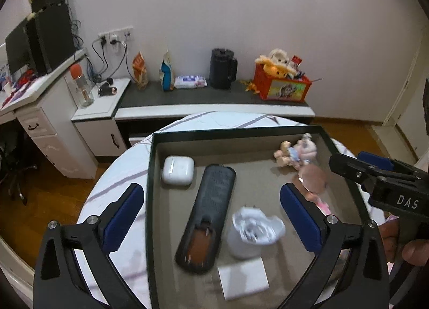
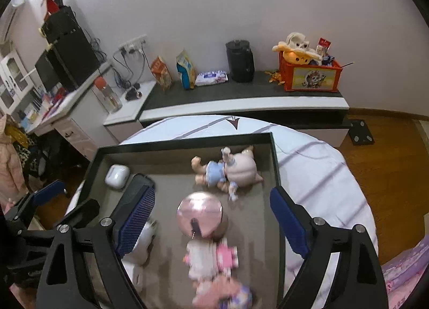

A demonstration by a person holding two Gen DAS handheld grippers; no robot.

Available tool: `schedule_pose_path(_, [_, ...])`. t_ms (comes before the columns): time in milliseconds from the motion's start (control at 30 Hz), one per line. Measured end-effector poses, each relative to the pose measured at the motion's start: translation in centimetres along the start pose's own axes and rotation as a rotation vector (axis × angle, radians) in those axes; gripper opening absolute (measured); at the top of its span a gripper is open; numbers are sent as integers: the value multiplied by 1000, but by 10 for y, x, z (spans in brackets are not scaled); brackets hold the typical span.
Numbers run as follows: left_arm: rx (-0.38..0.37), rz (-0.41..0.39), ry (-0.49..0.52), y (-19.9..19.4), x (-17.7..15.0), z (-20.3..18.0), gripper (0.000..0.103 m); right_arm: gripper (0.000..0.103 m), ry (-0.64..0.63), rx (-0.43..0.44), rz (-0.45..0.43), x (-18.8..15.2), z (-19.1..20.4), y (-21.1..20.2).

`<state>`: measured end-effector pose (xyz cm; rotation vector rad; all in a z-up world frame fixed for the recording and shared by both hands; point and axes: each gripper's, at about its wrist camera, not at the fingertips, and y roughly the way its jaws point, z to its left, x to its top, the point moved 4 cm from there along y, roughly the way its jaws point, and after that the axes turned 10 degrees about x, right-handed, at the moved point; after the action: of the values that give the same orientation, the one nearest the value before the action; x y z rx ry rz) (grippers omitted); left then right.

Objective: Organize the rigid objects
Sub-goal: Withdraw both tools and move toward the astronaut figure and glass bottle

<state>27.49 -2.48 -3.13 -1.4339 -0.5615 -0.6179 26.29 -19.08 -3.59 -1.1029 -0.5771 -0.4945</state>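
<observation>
Left wrist view | your left tool (image 1: 211, 209) gapes empty over earbud case (image 1: 178, 170), remote (image 1: 206, 215), white adapter (image 1: 254, 231), laid side by side in tray (image 1: 150, 175) | your right tool (image 2: 211, 218) likewise open, above dolls (image 2: 228, 172) grouped right.

In front of me a round white counter (image 1: 118, 183) with thin grey lines carries a dark-rimmed tray (image 1: 268, 131). The tray lies flat on it, one far corner near the counter's edge, bare top showing on either side.
</observation>
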Motion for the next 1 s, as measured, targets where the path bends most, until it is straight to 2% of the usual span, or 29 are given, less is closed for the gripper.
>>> schedule_pose_path(100, [37,-17,-1,-27,-18,7,103,90,11,13,-41,-16,5,-27])
schedule_pose_path(333, [54,-85,-21,-95,-71,21,103,90,33,82,-125,-64,16,-87])
schedule_pose_path(467, [69,-101,-36,-120,-103,30,103,90,19,80,-150,-93,22,-114])
schedule_pose_path(667, [75,-100,-70,-138,-136,38,103,90,-4,48,-153,-133,25,-138])
schedule_pose_path(1000, [90,-81,-66,-152,-166,31,103,90,-7,13,-112,-179,28,-143])
